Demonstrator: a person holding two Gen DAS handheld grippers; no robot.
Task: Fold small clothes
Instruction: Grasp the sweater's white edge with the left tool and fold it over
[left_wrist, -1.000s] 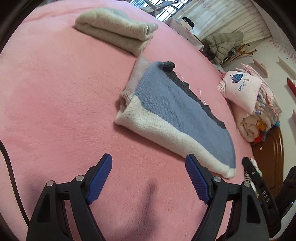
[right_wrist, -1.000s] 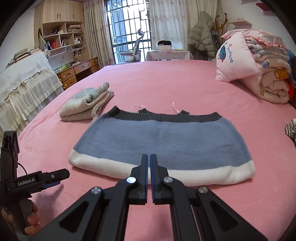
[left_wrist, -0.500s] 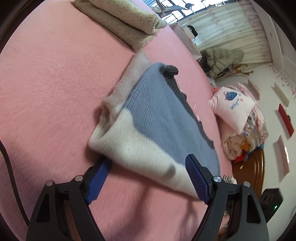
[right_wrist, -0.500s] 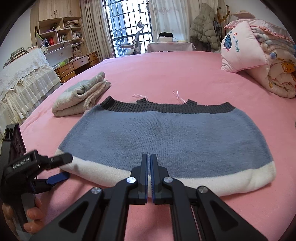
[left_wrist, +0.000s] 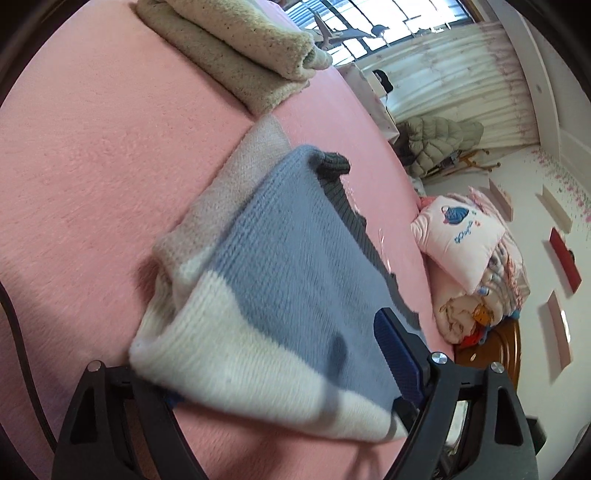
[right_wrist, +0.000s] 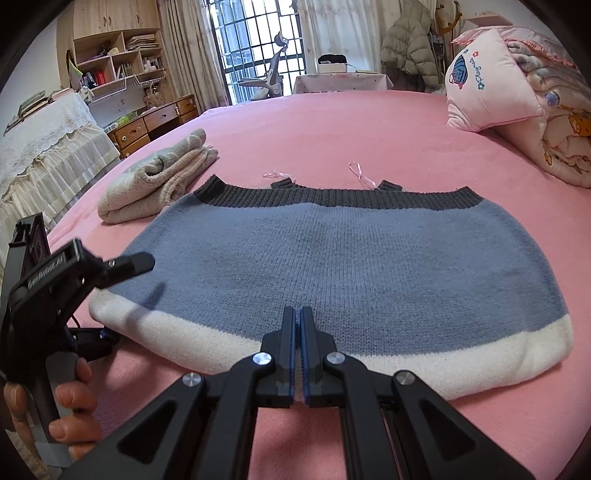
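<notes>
A knitted sweater (right_wrist: 343, 258), blue with a white hem and dark grey neck band, lies flat on the pink bed (right_wrist: 369, 125). My left gripper (left_wrist: 295, 332) straddles its left hem corner (left_wrist: 229, 350). One finger is hidden under the white hem and the other blue pad (left_wrist: 397, 354) stands above the knit. Its jaws are opening and do not press on the cloth. In the right wrist view the left gripper (right_wrist: 122, 299) shows at that corner, held by a hand (right_wrist: 70, 406). My right gripper (right_wrist: 298, 314) is shut, tips over the hem's middle, nothing between them.
A folded beige garment (right_wrist: 159, 177) lies on the bed behind the sweater's left side, also seen as the beige garment (left_wrist: 240, 48). A pink pillow (right_wrist: 487, 81) and rolled quilts (right_wrist: 561, 129) sit at the right. Drawers and shelves (right_wrist: 122, 55) stand beyond the bed's left edge.
My left gripper has moved forward and down onto the sweater's left hem corner, one finger sliding beneath it. The right gripper has sunk closer to the hem, still shut.
</notes>
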